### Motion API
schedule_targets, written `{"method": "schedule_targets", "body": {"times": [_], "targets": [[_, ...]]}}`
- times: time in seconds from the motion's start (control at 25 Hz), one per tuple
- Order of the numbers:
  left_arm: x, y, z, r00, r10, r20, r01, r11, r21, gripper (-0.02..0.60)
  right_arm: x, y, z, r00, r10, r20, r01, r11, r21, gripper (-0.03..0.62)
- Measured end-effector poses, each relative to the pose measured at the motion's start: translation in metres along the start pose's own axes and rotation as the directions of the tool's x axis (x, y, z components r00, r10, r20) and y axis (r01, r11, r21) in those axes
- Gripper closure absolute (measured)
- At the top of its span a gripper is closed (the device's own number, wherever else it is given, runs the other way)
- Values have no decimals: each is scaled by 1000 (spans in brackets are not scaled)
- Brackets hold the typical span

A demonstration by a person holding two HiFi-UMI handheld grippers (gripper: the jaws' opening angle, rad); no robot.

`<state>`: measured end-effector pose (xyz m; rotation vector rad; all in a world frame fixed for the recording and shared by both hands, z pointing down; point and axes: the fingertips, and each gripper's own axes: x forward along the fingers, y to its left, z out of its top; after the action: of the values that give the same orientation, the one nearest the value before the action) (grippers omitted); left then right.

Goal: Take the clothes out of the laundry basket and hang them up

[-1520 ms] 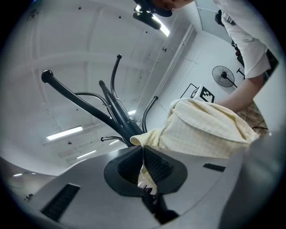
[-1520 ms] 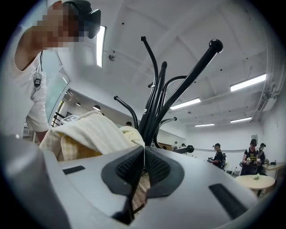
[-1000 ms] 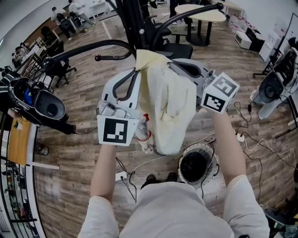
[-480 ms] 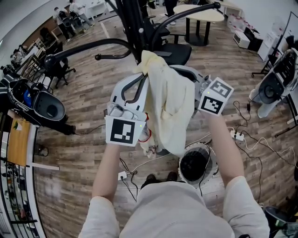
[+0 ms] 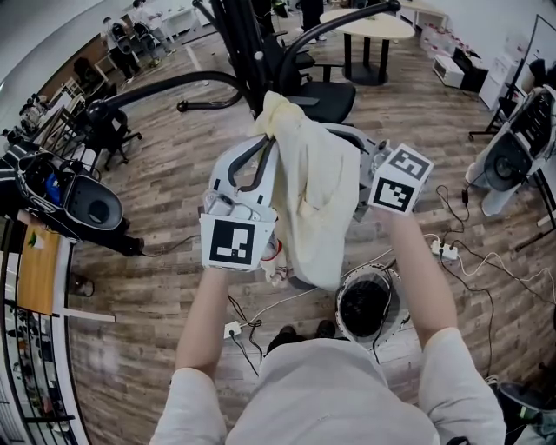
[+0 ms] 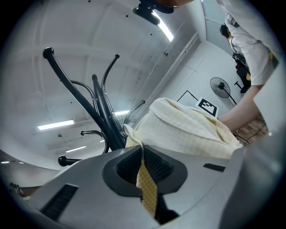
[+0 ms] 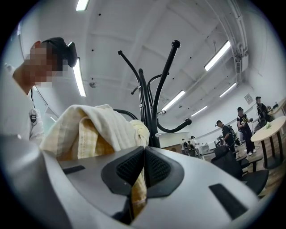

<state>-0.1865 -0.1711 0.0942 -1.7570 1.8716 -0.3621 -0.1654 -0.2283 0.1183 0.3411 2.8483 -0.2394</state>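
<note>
The left gripper [image 6: 142,157] and right gripper [image 7: 144,166] each pinch the yellow garment [image 5: 317,200], raised before the coat stand [image 5: 250,48], basket [image 5: 340,304] on the floor [image 5: 148,287] below. Hanging is in hand; next, it likely must drape over the stand.

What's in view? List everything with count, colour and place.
garment: one, pale yellow, held up in front of the rack
rack: one, black, behind the garment
basket: one, white rim, dark inside, on the floor below the garment
table: one, pale round top, far back
chair: one, black, beyond the garment
cables: several, white, floor at right
people: several, far left, too small for detail
left gripper: one, grey, shut on the garment
right gripper: one, grey, shut on the garment
</note>
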Motion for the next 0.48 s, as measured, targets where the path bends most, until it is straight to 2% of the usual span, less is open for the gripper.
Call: {"method": "schedule_targets", "body": {"times": [0.4,0.48], "targets": [[-8,-2,6,999,-27,27,28,999,-35,551,-17,-1,16,996,-87,26,88,994,-61,549],[-9,-4,7,999,-41,33,42,998,-45,511,-22,-2,19,994,-107,31,109,992,-65,532]]}}
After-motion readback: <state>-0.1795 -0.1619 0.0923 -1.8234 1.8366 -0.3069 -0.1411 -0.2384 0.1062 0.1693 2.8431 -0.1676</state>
